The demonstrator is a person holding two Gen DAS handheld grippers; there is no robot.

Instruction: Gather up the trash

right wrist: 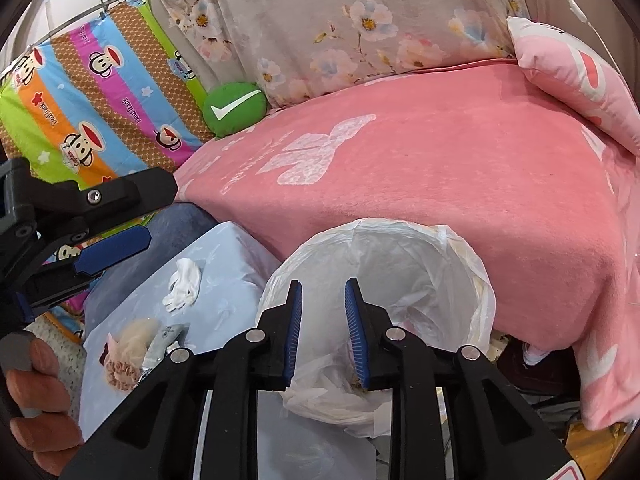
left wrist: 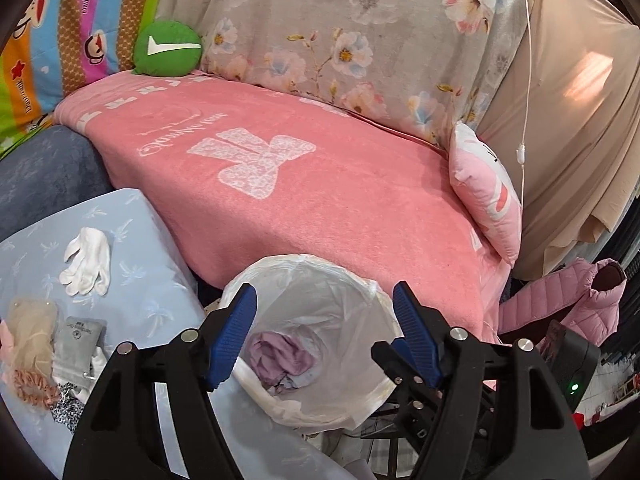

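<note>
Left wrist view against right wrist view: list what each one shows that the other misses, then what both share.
Only the left wrist view shows the crumpled purple fabric inside the bin and the pink puffer jacket at right.

Only the right wrist view shows the left hand-held gripper from the side, open, and the person's fingers on its handle.

Both show the lined trash bin, the white gloves, the green check-mark cushion and the pink blanket.
</note>
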